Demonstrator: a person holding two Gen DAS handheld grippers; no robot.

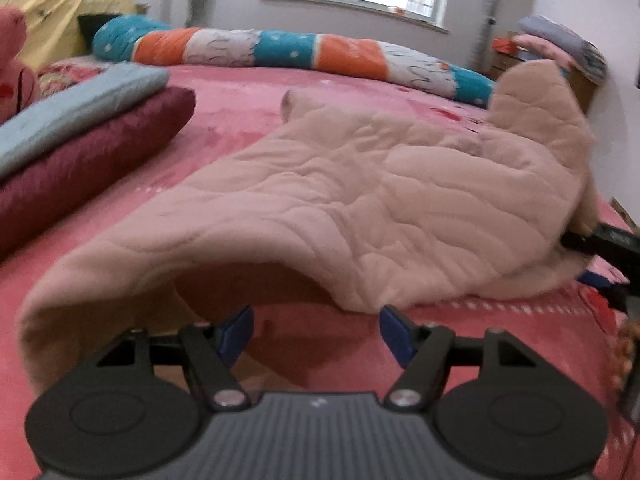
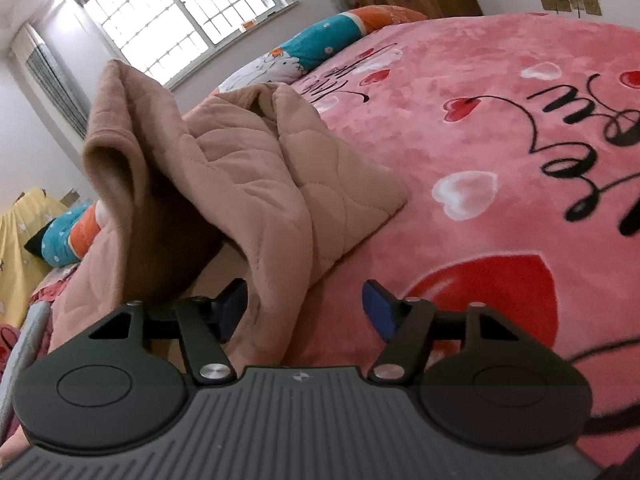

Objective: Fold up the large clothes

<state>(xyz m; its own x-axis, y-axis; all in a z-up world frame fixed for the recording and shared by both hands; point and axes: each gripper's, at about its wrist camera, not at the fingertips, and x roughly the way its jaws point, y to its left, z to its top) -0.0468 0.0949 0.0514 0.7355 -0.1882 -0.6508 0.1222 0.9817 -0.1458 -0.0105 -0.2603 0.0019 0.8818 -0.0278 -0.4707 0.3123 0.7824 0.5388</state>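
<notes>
While both grippers stand spread and empty, the garment [image 1: 360,184] lies just beyond the left gripper [image 1: 316,332], its length running far-right; the right gripper [image 2: 304,308] is near its raised fold.

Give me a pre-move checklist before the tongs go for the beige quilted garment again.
1. Left tongs open: ok.
2. Right tongs open: ok.
3. Beige quilted garment lying flat: not ok, bunched and raised on its right side.
4. Garment edge near left tongs: ok, a lifted fold sits just ahead.
5. Folded stack clear of the garment: ok.
6. Cloth caught on the right tongs: cannot tell.
</notes>
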